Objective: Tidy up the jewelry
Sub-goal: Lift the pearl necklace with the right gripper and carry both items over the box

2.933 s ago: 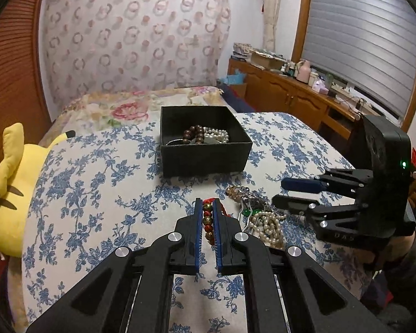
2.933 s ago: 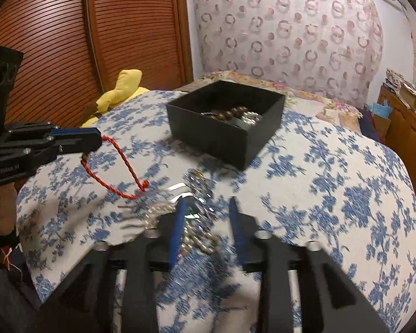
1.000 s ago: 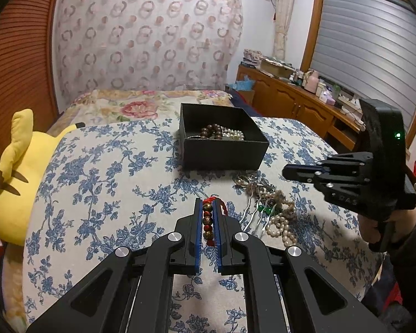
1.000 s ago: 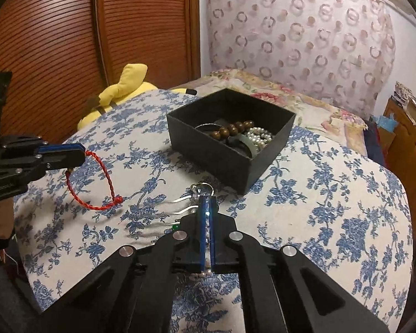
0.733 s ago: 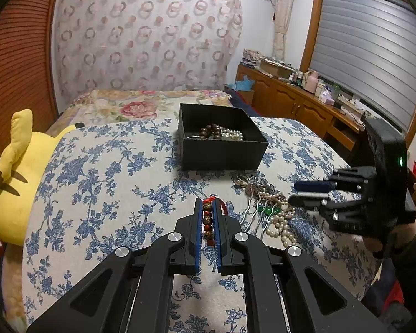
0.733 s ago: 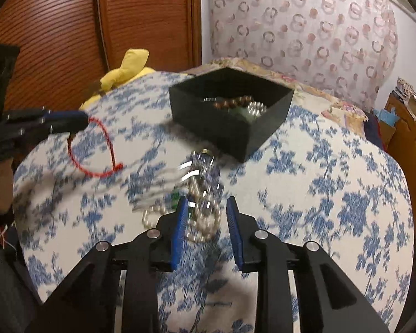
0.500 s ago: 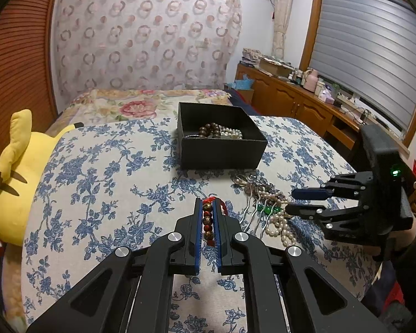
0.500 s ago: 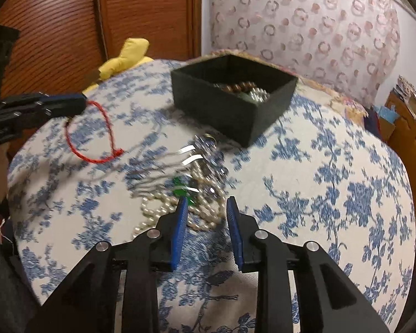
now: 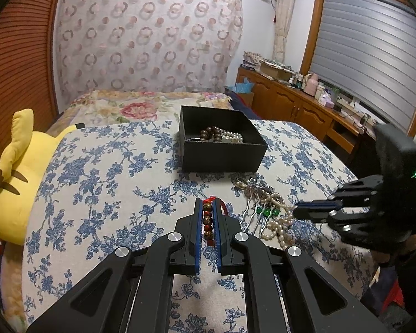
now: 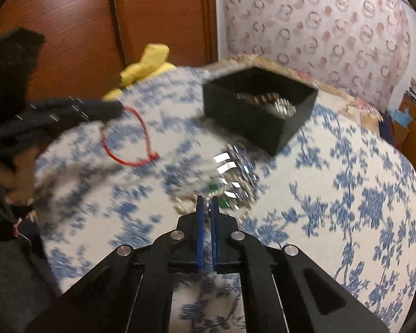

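Your right gripper (image 10: pixel 207 204) has just snapped shut again after a brief spread. A second ago it was pressed together up off the cloth, then it opened over the tangle, and now it has dropped in at the near edge of the jewelry pile (image 9: pixel 266 208) with its blue pads drawn close. The right wrist view is smeared with motion, but a pale bead or two shows between the pads, so it looks like you have pinched a strand of the pearl necklace (image 9: pixel 277 226); I can't tell how much of it you've caught. Your left gripper (image 9: pixel 208 216) hasn't budged: it is clamped on the beaded bracelet (image 9: pixel 207 220), brown and red beads lined up between the fingers, with the red cord (image 10: pixel 124 141) hanging in a loop below it. The black box (image 9: pixel 222 161) sits beyond the pile on the blue floral cloth (image 9: pixel 102 183), already holding brown beads and pearls. So both claws appear loaded and nothing new is in the box yet. The pile is knotted: pearls, green stones and silver pins all lie across each other, so a lift may drag the neighbours along. I'd raise the right hand slowly and see what comes free before heading for the box.
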Demonstrator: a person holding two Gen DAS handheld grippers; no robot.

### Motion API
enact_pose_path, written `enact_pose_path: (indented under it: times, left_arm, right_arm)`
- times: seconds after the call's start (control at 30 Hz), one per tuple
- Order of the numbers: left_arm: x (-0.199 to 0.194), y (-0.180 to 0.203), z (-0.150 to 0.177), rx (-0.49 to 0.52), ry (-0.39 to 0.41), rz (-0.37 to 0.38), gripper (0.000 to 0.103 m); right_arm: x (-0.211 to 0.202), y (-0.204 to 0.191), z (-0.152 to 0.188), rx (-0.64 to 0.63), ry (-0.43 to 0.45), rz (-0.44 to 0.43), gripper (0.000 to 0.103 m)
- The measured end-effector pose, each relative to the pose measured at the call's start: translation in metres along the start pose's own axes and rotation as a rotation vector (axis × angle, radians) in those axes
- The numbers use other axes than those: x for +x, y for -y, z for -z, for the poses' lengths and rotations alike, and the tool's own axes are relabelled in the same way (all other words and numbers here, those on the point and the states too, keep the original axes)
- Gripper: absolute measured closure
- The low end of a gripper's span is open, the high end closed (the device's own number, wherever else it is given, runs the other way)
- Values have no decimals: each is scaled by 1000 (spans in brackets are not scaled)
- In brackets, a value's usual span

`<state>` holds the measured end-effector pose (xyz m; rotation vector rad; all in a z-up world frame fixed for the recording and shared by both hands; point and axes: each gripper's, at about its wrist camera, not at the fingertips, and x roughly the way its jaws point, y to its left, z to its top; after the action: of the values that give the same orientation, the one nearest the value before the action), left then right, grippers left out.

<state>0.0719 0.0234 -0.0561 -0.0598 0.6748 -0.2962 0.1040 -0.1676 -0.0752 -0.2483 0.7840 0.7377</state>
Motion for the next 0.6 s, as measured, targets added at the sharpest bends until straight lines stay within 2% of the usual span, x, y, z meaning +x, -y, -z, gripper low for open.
enact_pose_path:
  times: [0.6]
  left_arm:
    - [-12,-1,-15,-7,43,14,97]
  right_arm:
    - [-81,-5,-66,-51,218,75,98]
